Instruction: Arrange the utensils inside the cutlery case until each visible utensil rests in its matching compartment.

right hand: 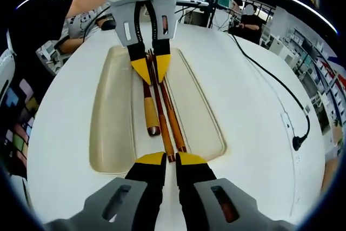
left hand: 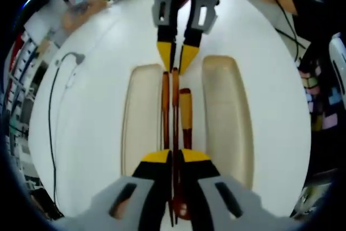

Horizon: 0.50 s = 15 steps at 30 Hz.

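The chopsticks [right hand: 165,113] are gripped at opposite ends by both closed tongs, left [left hand: 174,158] and right [right hand: 165,159], over the case [right hand: 108,128].

on a round white table [left hand: 86,150] lies a beige cutlery case [left hand: 224,117] with long compartments side by side. in the narrow middle one lie two brown chopsticks [left hand: 175,112] and a thicker wooden handle [left hand: 186,117]. the left gripper [left hand: 175,158] rises from the near edge, its yellow-tipped jaws pressed onto the near ends of the chopsticks. the right gripper [left hand: 177,60] reaches in from the far edge, its yellow tips nipping the chopsticks' far ends. a dark cable [left hand: 54,112] trails along the table's left edge.
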Each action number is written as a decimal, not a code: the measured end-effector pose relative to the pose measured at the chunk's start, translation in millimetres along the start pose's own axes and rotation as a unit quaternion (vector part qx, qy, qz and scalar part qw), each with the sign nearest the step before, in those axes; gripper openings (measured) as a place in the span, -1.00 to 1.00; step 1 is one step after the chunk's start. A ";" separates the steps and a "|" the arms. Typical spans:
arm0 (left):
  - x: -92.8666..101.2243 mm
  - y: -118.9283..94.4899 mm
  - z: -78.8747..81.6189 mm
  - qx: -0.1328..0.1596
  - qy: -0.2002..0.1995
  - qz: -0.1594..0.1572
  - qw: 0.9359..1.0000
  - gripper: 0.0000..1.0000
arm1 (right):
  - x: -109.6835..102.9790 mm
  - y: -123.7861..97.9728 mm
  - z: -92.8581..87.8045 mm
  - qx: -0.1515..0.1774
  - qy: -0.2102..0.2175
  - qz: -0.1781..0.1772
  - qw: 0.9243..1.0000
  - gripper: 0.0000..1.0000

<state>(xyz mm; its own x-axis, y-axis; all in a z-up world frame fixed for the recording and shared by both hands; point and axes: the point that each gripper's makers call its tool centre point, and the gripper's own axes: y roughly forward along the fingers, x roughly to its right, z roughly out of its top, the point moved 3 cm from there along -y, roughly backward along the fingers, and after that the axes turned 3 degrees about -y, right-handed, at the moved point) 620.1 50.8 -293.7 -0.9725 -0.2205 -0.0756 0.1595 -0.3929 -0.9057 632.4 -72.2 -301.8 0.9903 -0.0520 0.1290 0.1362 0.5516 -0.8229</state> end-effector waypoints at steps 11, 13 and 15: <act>1.9 5.3 0.4 -0.012 0.008 -0.009 1.000 -0.86 | 0.4 1.1 0.1 0.002 -0.001 0.015 1.000 -0.88; 1.0 6.4 1.1 -0.014 0.007 -0.014 1.000 -0.87 | 0.3 1.0 0.0 0.003 -0.003 0.017 1.000 -0.88; -0.2 6.3 1.5 -0.017 0.005 -0.018 1.000 -0.87 | 0.1 1.0 -0.1 0.005 -0.005 0.019 1.000 -0.89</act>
<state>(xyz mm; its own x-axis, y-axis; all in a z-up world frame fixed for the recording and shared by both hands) 621.6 47.1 -298.7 -0.9789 -0.1990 -0.0472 0.1197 -0.3700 -0.9213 632.7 -71.8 -302.7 0.9944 -0.0230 0.1036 0.0986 0.5607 -0.8221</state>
